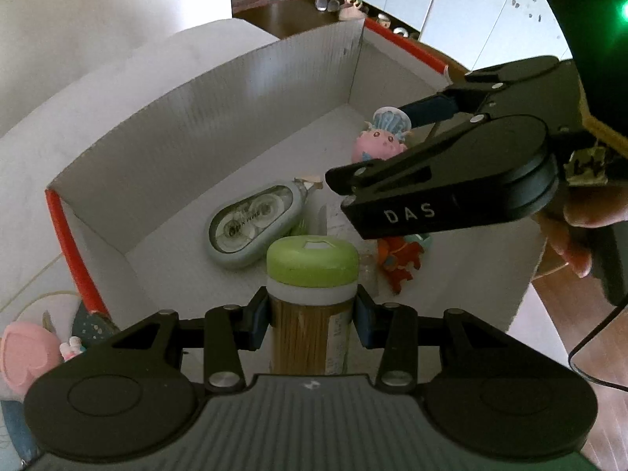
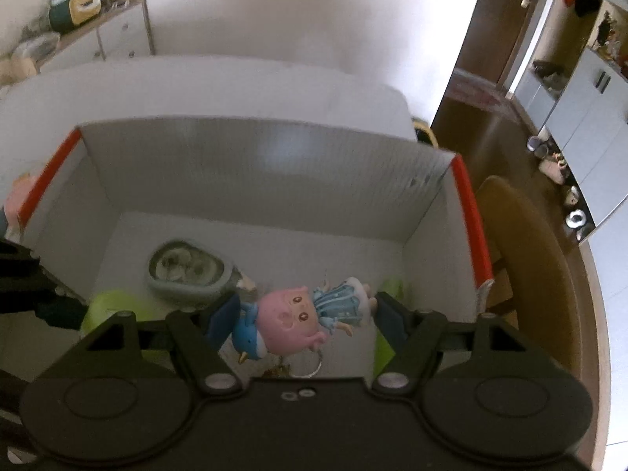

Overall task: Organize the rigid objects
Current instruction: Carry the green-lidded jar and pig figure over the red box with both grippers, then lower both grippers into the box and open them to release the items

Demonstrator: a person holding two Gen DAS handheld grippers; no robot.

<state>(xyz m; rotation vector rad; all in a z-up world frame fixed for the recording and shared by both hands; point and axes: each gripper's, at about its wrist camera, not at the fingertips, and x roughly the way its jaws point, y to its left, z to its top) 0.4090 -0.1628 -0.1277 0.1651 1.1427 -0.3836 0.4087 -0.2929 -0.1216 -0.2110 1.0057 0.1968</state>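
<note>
Left tongs (image 1: 312, 314) clamp a jar (image 1: 310, 306); right tongs (image 2: 300, 314), apparently open, straddle a figurine (image 2: 290, 314) over the box (image 2: 251, 157).

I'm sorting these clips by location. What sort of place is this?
Most likely a home, near the entryway. Shoes lie on the wood floor by white cabinets, a small dresser stands against the wall, and a cardboard box holds toys and a tape dispenser.

white wall (image 2: 274, 8), dark wood floor (image 1: 290, 15), white cabinets (image 1: 463, 8)
</note>
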